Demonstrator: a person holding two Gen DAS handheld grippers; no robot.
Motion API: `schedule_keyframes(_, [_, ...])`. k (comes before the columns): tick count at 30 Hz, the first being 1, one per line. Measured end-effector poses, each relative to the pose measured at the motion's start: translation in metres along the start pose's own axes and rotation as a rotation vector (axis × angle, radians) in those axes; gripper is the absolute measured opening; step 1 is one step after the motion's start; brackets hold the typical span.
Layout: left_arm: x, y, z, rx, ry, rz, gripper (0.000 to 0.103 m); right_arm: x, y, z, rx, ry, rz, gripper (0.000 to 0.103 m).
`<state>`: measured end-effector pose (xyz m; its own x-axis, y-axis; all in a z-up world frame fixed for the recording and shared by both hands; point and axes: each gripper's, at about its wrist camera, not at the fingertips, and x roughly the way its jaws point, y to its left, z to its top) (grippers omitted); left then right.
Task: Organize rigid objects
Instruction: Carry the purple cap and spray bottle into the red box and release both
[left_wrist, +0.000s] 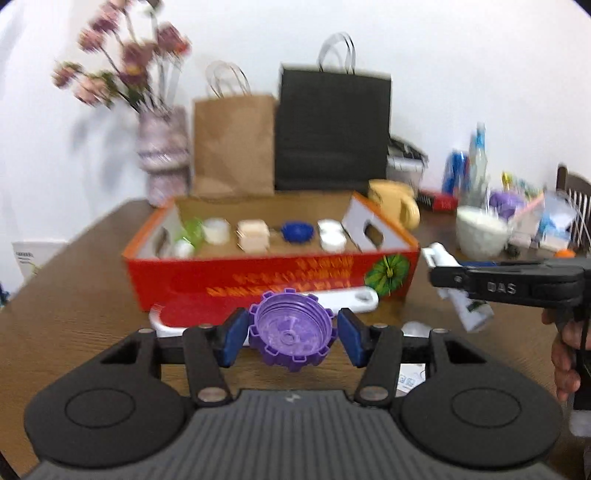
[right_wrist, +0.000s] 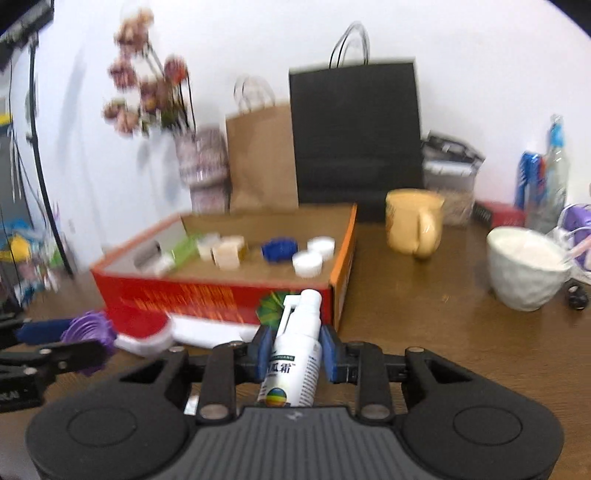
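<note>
Left gripper grips purple cap; right gripper apparently clamps spray bottle

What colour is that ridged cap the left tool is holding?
Purple: the ridged cap shows best in the left wrist view, between the left tool's blue pads.

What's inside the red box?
The red box holds small caps in a row: a green one, whitish ones, a beige block, a blue cap and two white caps. The near wall hides the floor just behind it.
</note>
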<state>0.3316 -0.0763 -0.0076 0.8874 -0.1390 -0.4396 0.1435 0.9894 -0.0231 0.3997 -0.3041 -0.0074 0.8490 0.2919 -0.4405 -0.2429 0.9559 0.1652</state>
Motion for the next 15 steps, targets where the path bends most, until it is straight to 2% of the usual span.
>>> schedule_keyframes(7, [-0.092, 0.017, 0.0, -0.036, -0.142, 0.089, 0.054, -0.091, 0.037, -0.007, 0.023, -0.165, 0.012, 0.028])
schedule_keyframes(11, [-0.135, 0.032, -0.009, -0.082, -0.173, 0.099, 0.054, -0.134, 0.061, -0.023, 0.026, -0.202, 0.031, 0.028])
schedule_keyframes(15, [-0.162, 0.041, -0.019, -0.105, -0.181, 0.107, 0.054, -0.164, 0.083, -0.037, 0.009, -0.21, 0.047, 0.028])
